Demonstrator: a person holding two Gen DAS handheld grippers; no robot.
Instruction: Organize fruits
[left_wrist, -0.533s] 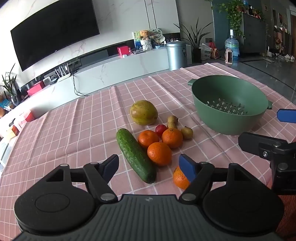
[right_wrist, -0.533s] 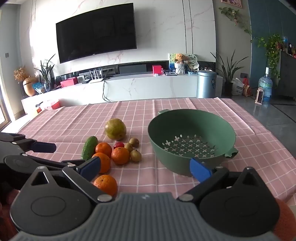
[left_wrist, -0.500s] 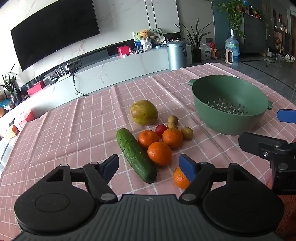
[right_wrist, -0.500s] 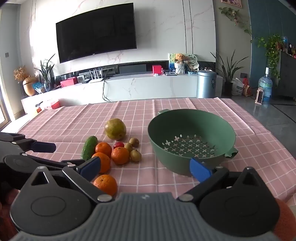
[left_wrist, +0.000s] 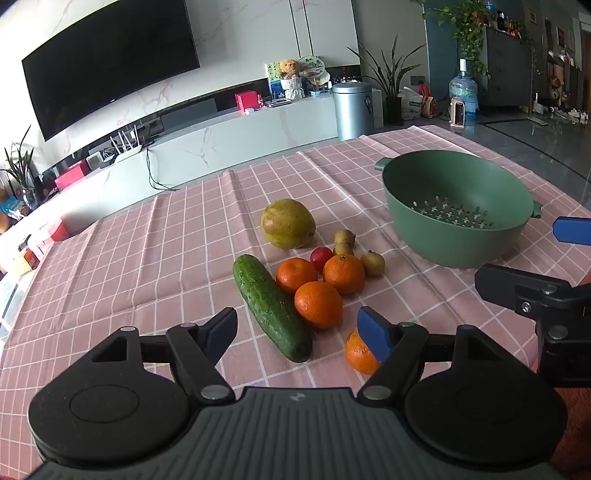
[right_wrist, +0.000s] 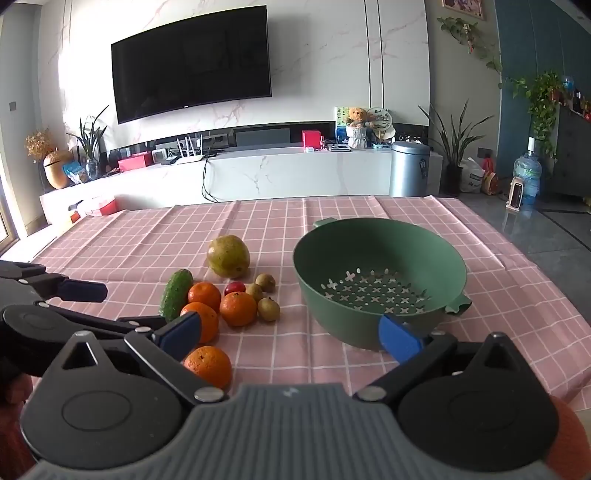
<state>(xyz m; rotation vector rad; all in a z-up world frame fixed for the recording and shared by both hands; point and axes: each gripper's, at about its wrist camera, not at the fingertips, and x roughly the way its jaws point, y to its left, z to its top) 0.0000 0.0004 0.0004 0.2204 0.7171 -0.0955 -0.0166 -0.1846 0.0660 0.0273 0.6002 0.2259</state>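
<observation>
Both grippers are hovering low over the near edge of the pink checked tablecloth (right_wrist: 369, 206), jaws spread wide and gripping nothing. The left gripper (left_wrist: 299, 332) is looking straight at the fruit pile: a cucumber (left_wrist: 271, 306), four oranges (left_wrist: 318, 303), a mango (left_wrist: 287, 228) behind. The right gripper (right_wrist: 291, 330) is facing the green colander (right_wrist: 380, 258), which is sitting toward the right edge, just beside the pile
</observation>
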